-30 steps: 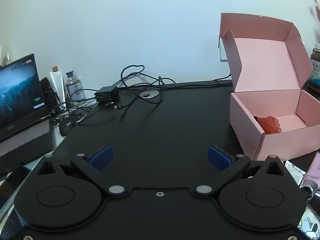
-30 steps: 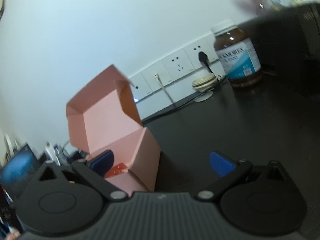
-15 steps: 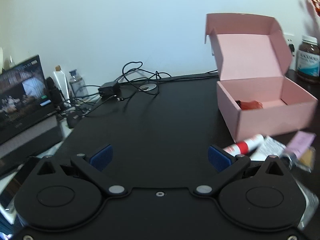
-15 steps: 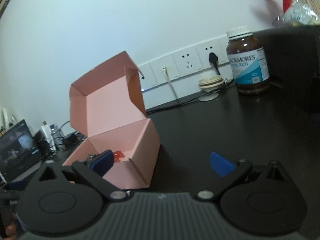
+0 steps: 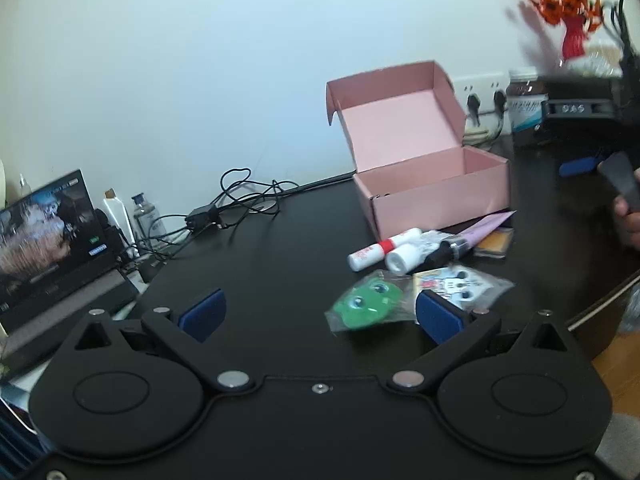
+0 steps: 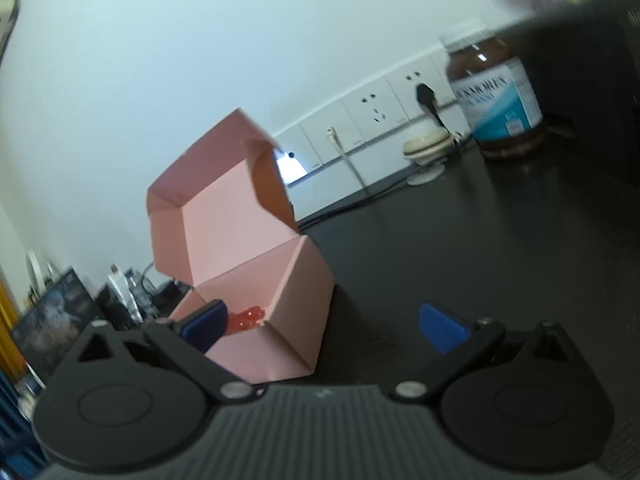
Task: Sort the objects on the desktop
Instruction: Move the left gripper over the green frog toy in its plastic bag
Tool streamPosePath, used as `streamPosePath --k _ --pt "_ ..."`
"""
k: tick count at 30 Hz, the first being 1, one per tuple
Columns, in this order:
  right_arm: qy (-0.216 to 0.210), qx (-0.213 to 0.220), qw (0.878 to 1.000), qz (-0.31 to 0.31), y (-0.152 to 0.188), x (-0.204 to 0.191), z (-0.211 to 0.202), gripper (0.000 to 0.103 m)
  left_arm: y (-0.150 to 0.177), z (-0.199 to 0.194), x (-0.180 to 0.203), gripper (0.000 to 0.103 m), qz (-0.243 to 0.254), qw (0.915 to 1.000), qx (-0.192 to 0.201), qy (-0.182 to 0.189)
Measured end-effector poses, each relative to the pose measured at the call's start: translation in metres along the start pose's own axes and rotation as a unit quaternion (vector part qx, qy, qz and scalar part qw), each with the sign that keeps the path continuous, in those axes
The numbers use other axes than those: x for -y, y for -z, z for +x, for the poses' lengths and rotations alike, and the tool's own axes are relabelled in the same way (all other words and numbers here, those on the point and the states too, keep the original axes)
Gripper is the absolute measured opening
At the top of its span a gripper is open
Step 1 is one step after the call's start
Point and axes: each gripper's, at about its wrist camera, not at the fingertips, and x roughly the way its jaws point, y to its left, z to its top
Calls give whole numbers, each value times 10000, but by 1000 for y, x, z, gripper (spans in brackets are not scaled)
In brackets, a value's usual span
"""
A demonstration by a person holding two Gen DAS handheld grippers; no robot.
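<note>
Left gripper (image 5: 318, 312) hangs wide open above the green toy packet (image 5: 367, 305). Right gripper (image 6: 322, 328), fingers wide and empty, faces the pink box (image 6: 276, 300)

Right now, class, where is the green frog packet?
In the left wrist view, the frog packet lies on the black desk, just ahead of the left gripper, near its right finger, beside a cartoon packet.

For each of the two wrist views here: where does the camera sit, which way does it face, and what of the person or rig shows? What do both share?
Left wrist: behind the open left gripper, facing across the black desk at the open pink cardboard box; a hand shows far right.
Right wrist: behind the open right gripper, low on the desk, facing the white wall sockets.
Shared: the pink box and the brown supplement bottle.
</note>
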Motion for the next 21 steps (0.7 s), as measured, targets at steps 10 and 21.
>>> streamPosePath --k 10,21 --pt "37 80 9999 -78 2 -3 -3 102 22 20 35 98 902 9958 73 -115" --pt "-77 106 9999 112 1 3 -5 102 9 48 13 82 646 9978 -86 125"
